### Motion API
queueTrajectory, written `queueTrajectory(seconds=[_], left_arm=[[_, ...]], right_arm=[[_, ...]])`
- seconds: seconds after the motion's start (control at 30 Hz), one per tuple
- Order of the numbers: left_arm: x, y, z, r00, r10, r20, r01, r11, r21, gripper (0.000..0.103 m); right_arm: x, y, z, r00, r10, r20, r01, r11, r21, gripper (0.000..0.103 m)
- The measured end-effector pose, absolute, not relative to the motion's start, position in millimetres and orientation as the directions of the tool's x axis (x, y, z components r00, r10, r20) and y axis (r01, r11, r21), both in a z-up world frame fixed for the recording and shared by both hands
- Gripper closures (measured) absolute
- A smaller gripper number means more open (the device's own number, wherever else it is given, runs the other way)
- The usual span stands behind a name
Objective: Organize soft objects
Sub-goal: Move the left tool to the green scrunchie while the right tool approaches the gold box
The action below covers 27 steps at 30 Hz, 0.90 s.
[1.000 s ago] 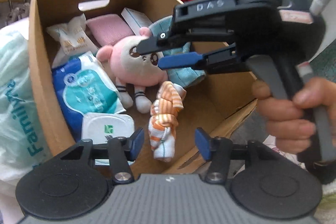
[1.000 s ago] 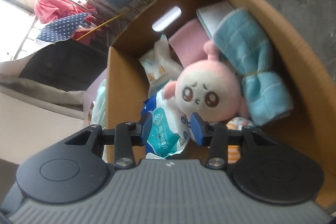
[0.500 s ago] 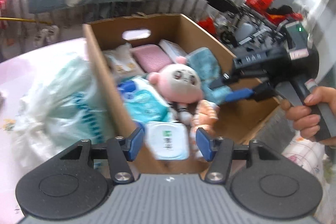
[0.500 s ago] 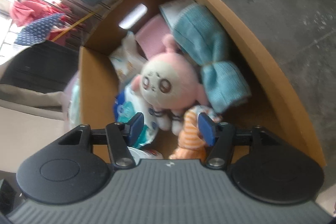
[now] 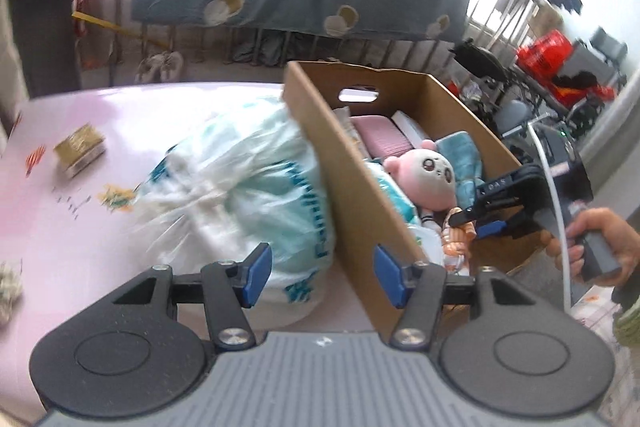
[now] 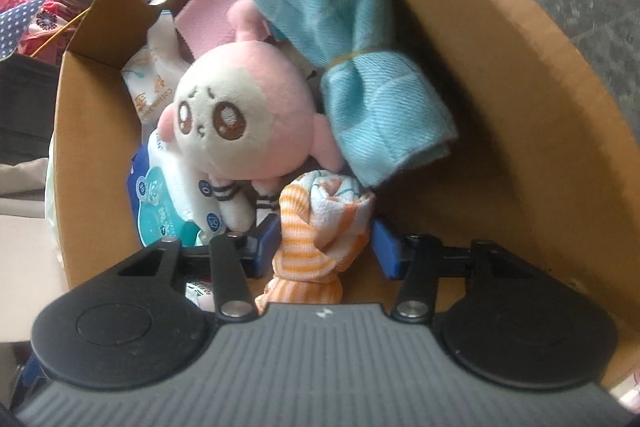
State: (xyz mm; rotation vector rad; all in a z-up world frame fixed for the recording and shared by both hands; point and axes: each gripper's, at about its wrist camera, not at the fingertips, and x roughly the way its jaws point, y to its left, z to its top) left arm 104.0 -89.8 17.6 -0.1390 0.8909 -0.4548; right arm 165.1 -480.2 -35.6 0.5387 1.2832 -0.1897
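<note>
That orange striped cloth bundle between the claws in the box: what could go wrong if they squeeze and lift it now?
The right gripper, jaws just closing, straddles the orange striped cloth bundle without clearly pinching it, so it may slip out. The pink plush doll has legs lying right beside the bundle and might get dragged along. The blue towel roll leans just above and could topple.

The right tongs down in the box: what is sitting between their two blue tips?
A rolled orange-and-white striped cloth stands between the blue tips of the right tongs, which have just been closing; the right wrist view shows it. Whether they already press it is unclear.
</note>
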Motion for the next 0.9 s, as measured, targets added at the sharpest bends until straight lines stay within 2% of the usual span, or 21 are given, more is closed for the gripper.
queueTrajectory(seconds=[0.2,0.3,0.47,0.6,0.73,0.9], left_arm=[[89,-54,9,0.569,-0.398,-0.72,0.272,0.917,-0.292,0.045],[84,-41,0,0.566,-0.377,-0.733,0.239,0.926,-0.291,0.045],[74,-23,-12,0.571,-0.327,-0.753,0.198,0.945,-0.261,0.045],[67,-11,-16,0.596,-0.268,-0.757,0.182,0.963,-0.198,0.045],[59,3,-20,0.625,-0.2,-0.754,0.164,0.979,-0.124,0.044],[50,23,-24,0.665,-0.108,-0.739,0.128,0.991,-0.029,0.042]], right_arm=[[159,-437,-2,0.359,0.146,-0.922,0.182,0.958,0.223,0.061],[168,-417,-1,0.357,0.145,-0.923,0.116,0.974,0.197,0.06],[183,-400,-13,0.329,0.124,-0.936,0.109,0.98,0.168,0.046],[184,-404,-20,0.303,0.132,-0.944,0.164,0.968,0.188,0.042],[176,-408,-9,0.342,0.127,-0.931,0.191,0.961,0.201,0.033],[161,-404,29,0.436,0.163,-0.885,0.163,0.953,0.256,0.032]])
